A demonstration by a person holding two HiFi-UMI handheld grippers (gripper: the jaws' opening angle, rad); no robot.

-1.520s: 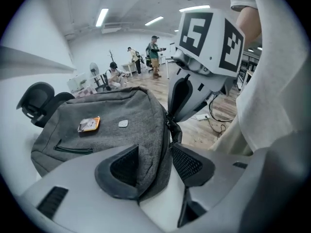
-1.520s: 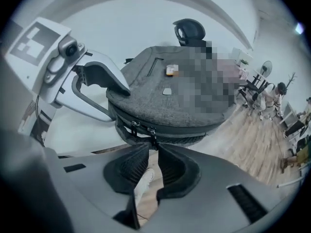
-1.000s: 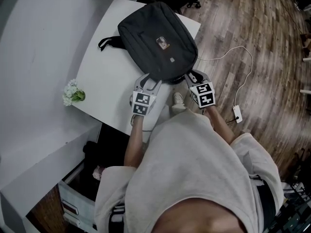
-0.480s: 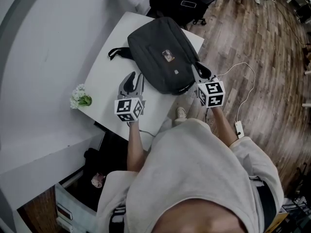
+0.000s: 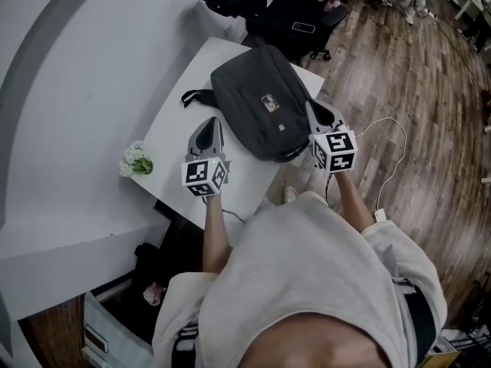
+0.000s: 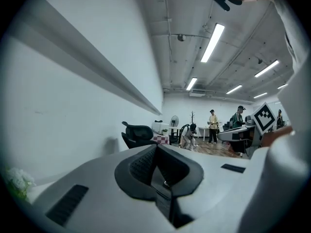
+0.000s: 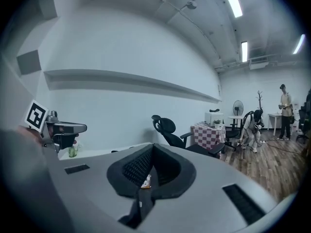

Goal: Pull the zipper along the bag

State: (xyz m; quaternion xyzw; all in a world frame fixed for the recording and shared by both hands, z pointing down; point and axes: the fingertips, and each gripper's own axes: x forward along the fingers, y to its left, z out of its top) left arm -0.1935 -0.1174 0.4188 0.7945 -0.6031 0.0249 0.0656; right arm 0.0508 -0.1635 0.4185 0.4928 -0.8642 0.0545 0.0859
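Note:
A dark grey bag (image 5: 259, 112) lies flat on the white table (image 5: 175, 133), a small label on its top face. My left gripper (image 5: 212, 123) hangs over bare tabletop just left of the bag, apart from it. Off the bag's right edge, past the table's side, my right gripper (image 5: 315, 108) is held up. Both point roughly level. In the left gripper view the left gripper (image 6: 156, 146) has its jaws pressed together with nothing between them; the right gripper (image 7: 152, 146) looks the same in its own view. Both pairs of jaws have just been closing. No zipper pull can be made out.
A small bunch of white flowers (image 5: 136, 159) sits at the table's left corner. A black office chair (image 5: 265, 2) stands beyond the table. A white cable (image 5: 387, 133) trails over the wooden floor at right. People stand far across the room (image 6: 213, 126).
Both grippers have lifted away from the bag's near edge and their jaws have closed. The left one has also moved left, off the bag and over the bare table.

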